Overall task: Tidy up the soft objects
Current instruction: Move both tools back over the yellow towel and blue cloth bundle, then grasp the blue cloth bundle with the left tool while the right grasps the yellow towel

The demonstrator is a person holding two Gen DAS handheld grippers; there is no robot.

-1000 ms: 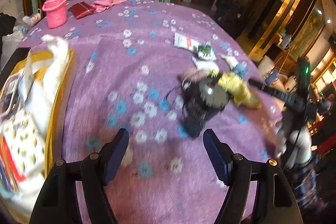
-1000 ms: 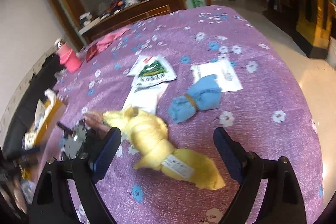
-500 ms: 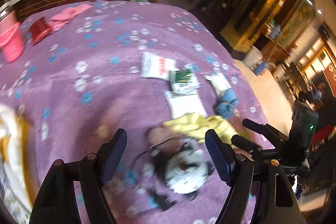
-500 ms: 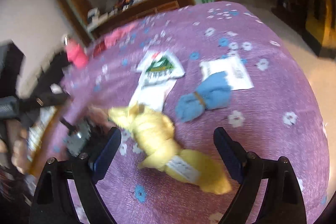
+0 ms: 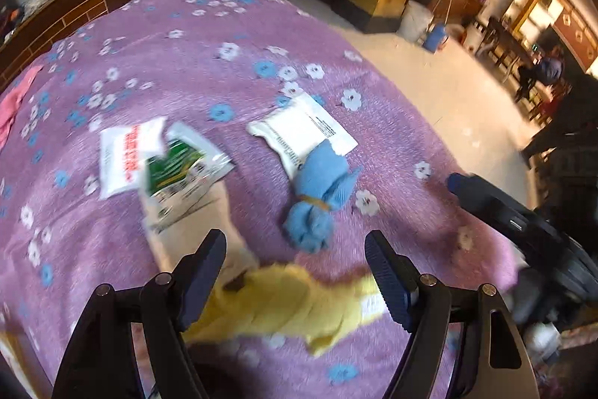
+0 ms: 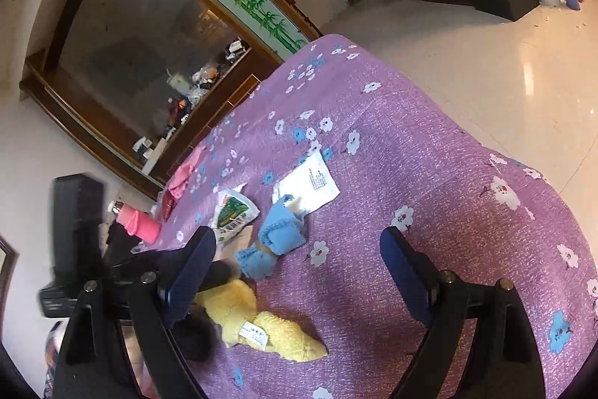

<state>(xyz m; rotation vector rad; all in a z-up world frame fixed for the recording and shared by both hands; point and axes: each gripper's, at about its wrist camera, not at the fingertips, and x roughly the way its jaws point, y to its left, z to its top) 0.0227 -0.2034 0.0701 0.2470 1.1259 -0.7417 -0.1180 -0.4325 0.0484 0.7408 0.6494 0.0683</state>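
Observation:
A yellow towel (image 5: 291, 309) with a white label lies crumpled on the purple flowered cloth (image 5: 209, 36). My left gripper (image 5: 297, 272) hangs open just over it, and its pads are not pressing on the towel. A rolled blue towel (image 5: 317, 200) with a tan band lies a little farther on. In the right wrist view my right gripper (image 6: 299, 272) is open with nothing held. There the yellow towel (image 6: 261, 320) lies by its left finger and the blue towel (image 6: 273, 242) lies ahead. The right gripper's body (image 5: 504, 215) shows at the right of the left wrist view.
Flat packets lie beyond the towels: a white and red one (image 5: 127, 152), a green one (image 5: 179, 171) and a white one (image 5: 302, 129). A pink bottle (image 6: 138, 221) and a pink cloth (image 6: 183, 174) sit at the far left. The table edge drops to a shiny floor (image 6: 486, 70) on the right.
The left gripper has swung right across the table, from the yellow box side to over the yellow towel. The right gripper has rolled, so its view tilts. Both stay open.

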